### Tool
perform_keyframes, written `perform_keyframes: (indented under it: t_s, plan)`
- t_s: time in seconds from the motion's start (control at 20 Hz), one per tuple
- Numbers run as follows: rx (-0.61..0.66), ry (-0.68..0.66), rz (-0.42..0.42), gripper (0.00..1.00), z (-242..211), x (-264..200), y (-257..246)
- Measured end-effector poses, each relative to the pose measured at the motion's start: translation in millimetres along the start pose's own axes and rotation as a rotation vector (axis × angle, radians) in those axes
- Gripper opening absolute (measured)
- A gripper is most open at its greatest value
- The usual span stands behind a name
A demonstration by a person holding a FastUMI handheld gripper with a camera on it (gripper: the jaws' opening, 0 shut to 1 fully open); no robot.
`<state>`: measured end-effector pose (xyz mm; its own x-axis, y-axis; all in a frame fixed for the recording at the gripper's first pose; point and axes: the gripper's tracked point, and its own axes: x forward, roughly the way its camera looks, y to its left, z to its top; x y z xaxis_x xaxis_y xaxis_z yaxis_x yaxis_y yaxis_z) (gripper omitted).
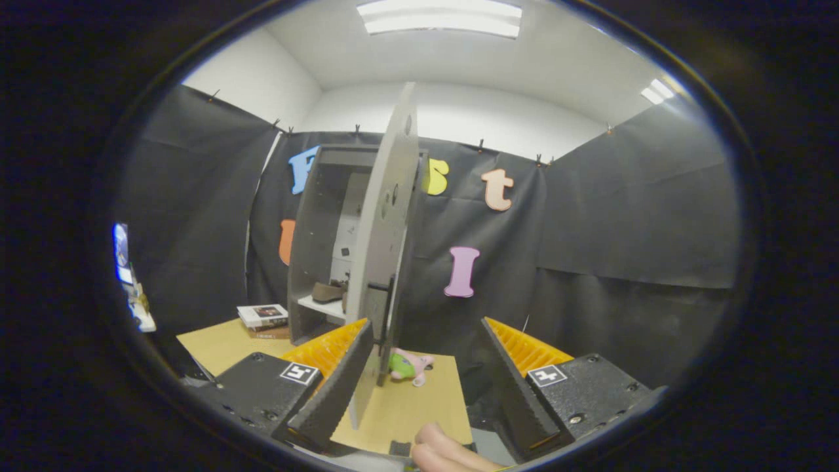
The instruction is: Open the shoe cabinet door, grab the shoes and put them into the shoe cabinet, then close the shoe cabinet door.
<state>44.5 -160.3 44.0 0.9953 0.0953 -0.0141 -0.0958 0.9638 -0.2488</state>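
Note:
The grey shoe cabinet (321,223) stands on the tan table (406,413) beyond my fingers. Its door (387,210) is swung wide open and stands nearly edge-on to me. A black handle (381,308) sits low on the door, right beside my left fingertip (362,331). A brown shoe (328,291) rests on the white shelf (322,307) inside the cabinet. My gripper (426,328) is open, with the door's lower part just inside the left finger and the right finger (505,367) well apart from it. Whether the left finger touches the door I cannot tell.
A green and pink plush toy (408,366) lies on the table just past the door's foot. A stack of books (263,317) sits left of the cabinet. A person's fingers (446,452) show below, between my fingers. The table's right edge ends before the right finger.

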Motion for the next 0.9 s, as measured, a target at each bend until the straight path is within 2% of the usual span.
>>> perform_keyframes:
  t_s: [0.15,0.4,0.7,0.9]
  plan:
    - [0.070,0.085,-0.044,1.00,-33.6,28.8,-46.0]
    - [0.053,0.108,-0.052,1.00,-66.8,87.5,-96.4]
    - [0.096,0.071,0.080,1.00,-52.9,125.4,-53.3]
    - [0.106,0.038,0.124,1.00,-30.2,134.0,-15.5]
